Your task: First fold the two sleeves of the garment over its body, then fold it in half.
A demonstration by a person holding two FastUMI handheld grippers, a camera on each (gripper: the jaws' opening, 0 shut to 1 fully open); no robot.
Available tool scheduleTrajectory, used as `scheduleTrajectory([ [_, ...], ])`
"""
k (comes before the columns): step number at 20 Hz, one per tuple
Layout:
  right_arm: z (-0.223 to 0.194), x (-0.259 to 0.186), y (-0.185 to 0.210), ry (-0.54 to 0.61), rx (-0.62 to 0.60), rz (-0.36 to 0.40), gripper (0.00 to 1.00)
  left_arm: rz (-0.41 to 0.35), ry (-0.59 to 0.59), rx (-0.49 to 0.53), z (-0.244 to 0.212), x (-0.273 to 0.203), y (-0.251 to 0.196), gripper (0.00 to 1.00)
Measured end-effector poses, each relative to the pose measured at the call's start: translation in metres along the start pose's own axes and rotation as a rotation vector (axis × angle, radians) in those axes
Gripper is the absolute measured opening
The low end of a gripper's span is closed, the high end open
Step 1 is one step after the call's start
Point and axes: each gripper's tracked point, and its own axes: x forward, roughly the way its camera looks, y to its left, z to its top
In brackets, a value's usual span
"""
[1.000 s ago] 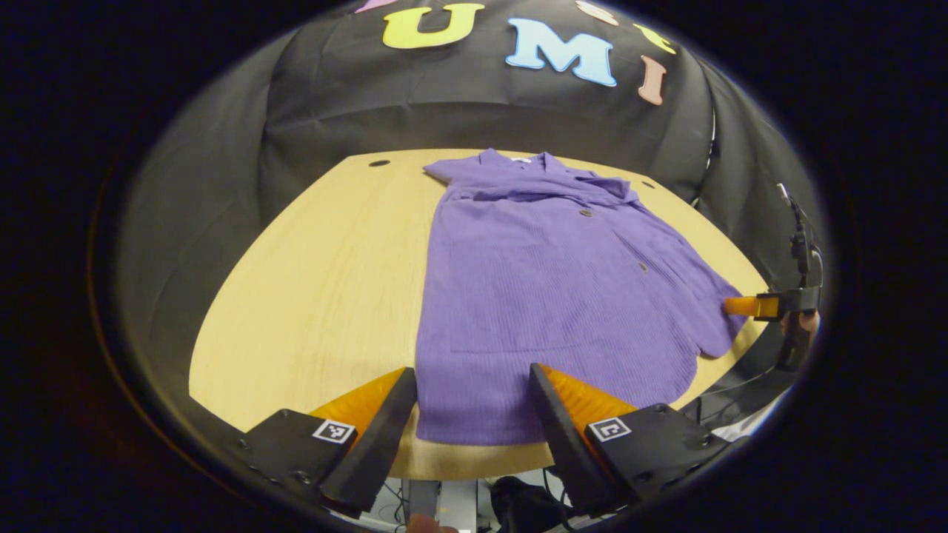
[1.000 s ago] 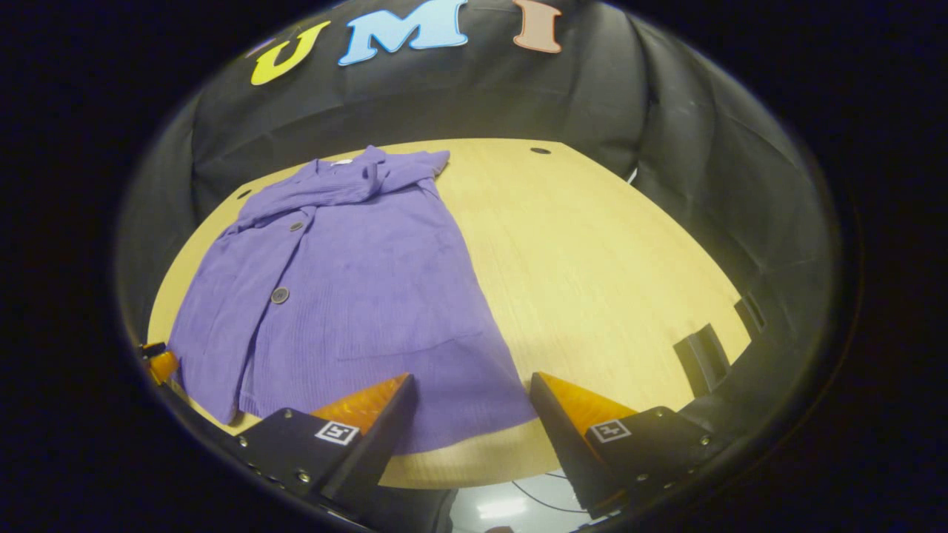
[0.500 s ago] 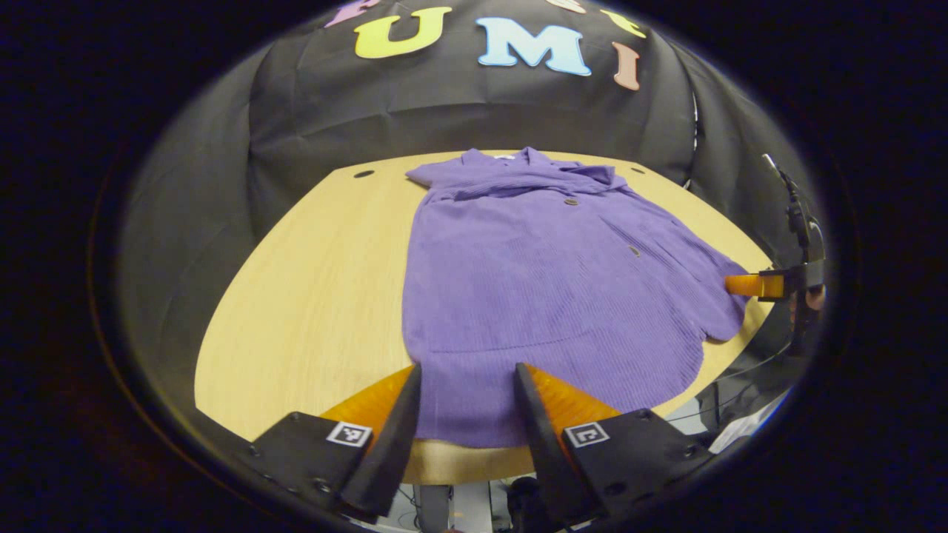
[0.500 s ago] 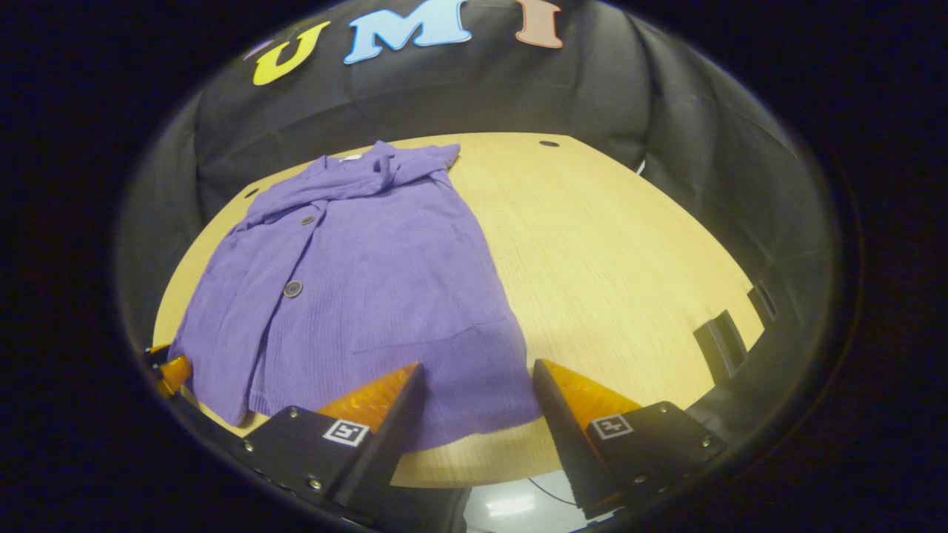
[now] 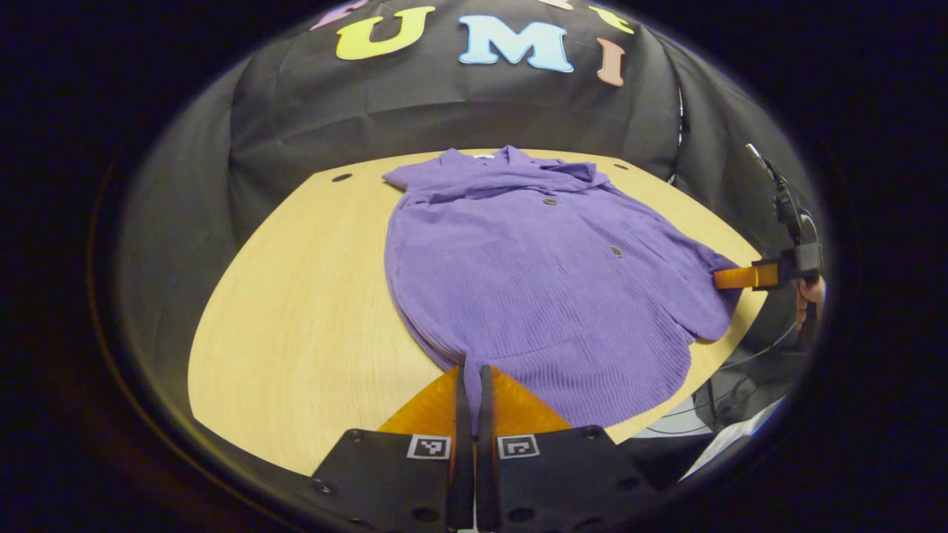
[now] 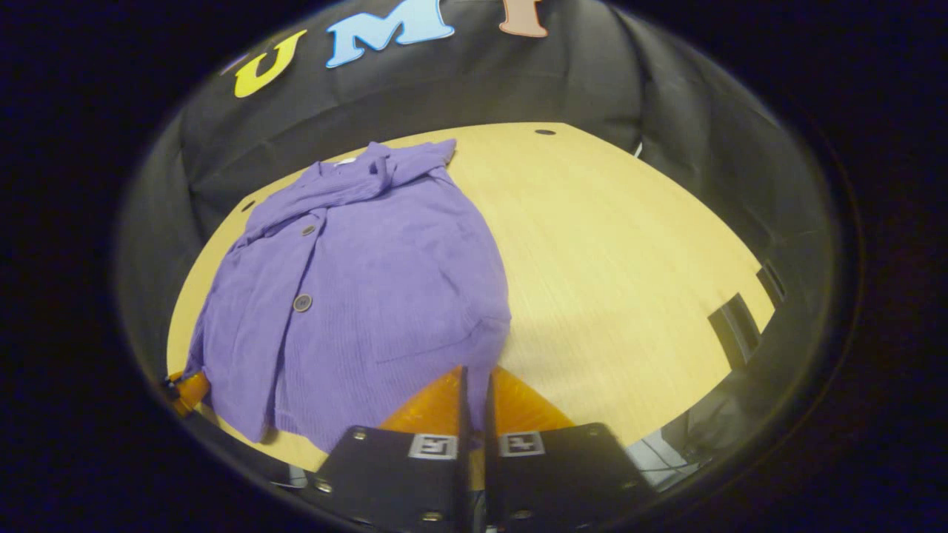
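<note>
We have the purple garment (image 5: 533, 281) lying flat on the wooden table (image 5: 296, 296), sleeves already folded across the chest near the collar. In the left gripper view its long axis runs from the collar at upper centre of the frame down to the hem at lower centre; collar points away from us toward the booth wall, hem toward the near table edge. Buttons run down the front, right of centre.

Left gripper (image 5: 471, 370) sits at bottom centre, fingers pinched together on the hem's left corner; cloth puckers up into the jaws there. Right gripper (image 5: 722, 278) also shows at the right edge of this frame, tip against the hem's other corner, with a hand (image 5: 807, 296) behind it.

In the right gripper view the garment (image 6: 370, 281) fills the left-centre of the frame, collar at upper left-centre, hem at lower left, same far-to-near axis, leaning slightly. Right gripper (image 6: 474, 374) at bottom centre is clenched on the hem corner; fabric bunches up to the fingers. Left gripper (image 6: 185, 386) is a small tip at the lower left edge, touching the opposite hem corner. Bare table (image 6: 629, 259) takes up the right half.
</note>
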Motion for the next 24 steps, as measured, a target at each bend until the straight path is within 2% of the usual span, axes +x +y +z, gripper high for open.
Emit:
scheduleTrajectory([
  [1,0.004,-0.003,0.002,-0.012,0.005,0.012,0.05,-0.023,0.009,-0.023,0.002,-0.004,-0.002,0.07],
  [5,0.031,-0.028,0.016,-0.079,0.056,0.089,0.05,-0.089,-0.048,-0.085,0.036,-0.020,-0.006,0.07],
  [11,0.086,-0.049,0.039,-0.140,0.118,0.219,0.04,-0.127,-0.152,-0.166,0.104,-0.032,-0.010,0.07],
  [17,0.154,-0.052,0.061,-0.190,0.103,0.299,0.04,-0.132,-0.228,-0.175,0.180,-0.023,-0.011,0.07],
  [24,0.232,-0.031,0.090,-0.220,0.061,0.376,0.05,-0.104,-0.283,-0.221,0.259,0.022,0.006,0.07],
])
